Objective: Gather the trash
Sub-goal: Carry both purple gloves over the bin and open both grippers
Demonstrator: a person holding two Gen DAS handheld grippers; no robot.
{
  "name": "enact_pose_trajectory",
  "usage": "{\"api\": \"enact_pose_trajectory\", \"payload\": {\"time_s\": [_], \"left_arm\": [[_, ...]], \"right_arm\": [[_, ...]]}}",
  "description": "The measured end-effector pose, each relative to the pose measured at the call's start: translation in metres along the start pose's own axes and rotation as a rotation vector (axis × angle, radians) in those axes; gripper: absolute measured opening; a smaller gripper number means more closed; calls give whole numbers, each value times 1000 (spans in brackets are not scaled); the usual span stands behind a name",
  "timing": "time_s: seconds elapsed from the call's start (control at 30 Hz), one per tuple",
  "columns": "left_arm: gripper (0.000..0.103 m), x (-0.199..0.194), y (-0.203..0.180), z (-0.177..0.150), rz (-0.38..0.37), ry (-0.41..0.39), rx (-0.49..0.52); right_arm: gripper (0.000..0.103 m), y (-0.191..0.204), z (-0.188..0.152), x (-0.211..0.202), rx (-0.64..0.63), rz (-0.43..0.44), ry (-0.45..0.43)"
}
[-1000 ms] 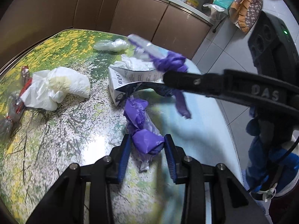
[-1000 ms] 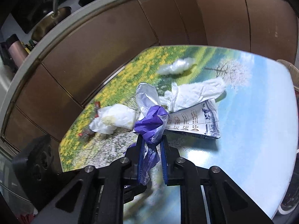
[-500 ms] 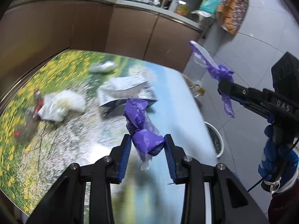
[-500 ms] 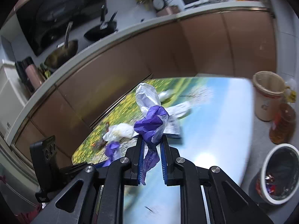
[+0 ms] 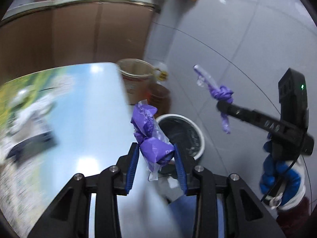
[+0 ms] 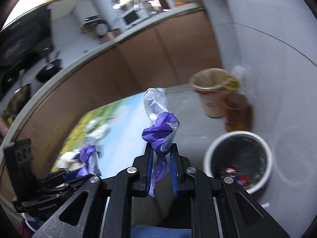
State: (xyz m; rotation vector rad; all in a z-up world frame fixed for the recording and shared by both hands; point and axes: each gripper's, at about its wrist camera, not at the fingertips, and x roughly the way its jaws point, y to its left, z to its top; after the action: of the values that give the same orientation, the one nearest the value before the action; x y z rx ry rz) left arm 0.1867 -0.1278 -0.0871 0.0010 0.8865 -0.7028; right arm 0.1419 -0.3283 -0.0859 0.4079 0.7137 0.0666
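The left tool [image 5: 156, 156] is clenched on a crumpled purple plastic wrapper with a clear film tail [image 5: 152, 138], its blue pads pressing both sides of the bundle; white letters show on the purple film, but only fragments such as "PR" can be made out. The right tool [image 6: 160, 165] is clenched on a second knotted purple and clear plastic wrapper [image 6: 159, 128], which sticks up above its narrow jaws while a printed tail hangs between them; that print is too small to read. In the left wrist view the right tool's black body shows raised letters that look like "DAS", held by a hand in a blue and white glove [image 5: 281, 180]. Both wrappers are in the air beyond the edge of the glossy tabletop printed with a meadow and sky scene [image 5: 83, 103], near a round white waste bin lined with a black bag [image 6: 237, 160] on the grey tiled floor; the bin already holds some red and dark scraps. Beside the bin stand a beige paper cup with a red label [image 6: 212, 93] and an amber bottle [image 6: 237, 111], their labels blurred. More white and dark litter lies blurred on the tabletop
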Motion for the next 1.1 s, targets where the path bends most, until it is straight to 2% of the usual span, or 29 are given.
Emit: {"api": "enact_pose_trajectory", "payload": {"time_s": [0.07, 0.27, 0.4, 0.5, 0.57, 0.63, 0.83, 0.93, 1.1], "left_arm": [[34, 32, -16, 16, -36, 36, 12], [34, 115, -48, 50, -111, 121, 22], [36, 162, -61, 67, -161, 162, -12], [37, 186, -63, 75, -176, 182, -48], [43, 194, -62, 79, -196, 189, -73], [47, 198, -64, 83, -200, 187, -77], [48, 186, -68, 84, -185, 156, -67], [48, 167, -65, 81, -137, 110, -46], [48, 106, -59, 74, -17, -23, -17]], "right_arm": [[16, -25, -1, 7, 18, -64, 11], [17, -98, -4, 42, 107, -184, 63], [20, -128, -6, 66, 142, -253, 98], [30, -141, -9, 80, 141, -319, 118], [33, -146, -12, 82, 142, -330, 119], [37, -146, -13, 82, 139, -340, 117], [38, -146, -20, 74, 154, -343, 101], [38, -137, -18, 68, 152, -330, 87], [39, -101, -10, 44, 102, -299, 35]]}}
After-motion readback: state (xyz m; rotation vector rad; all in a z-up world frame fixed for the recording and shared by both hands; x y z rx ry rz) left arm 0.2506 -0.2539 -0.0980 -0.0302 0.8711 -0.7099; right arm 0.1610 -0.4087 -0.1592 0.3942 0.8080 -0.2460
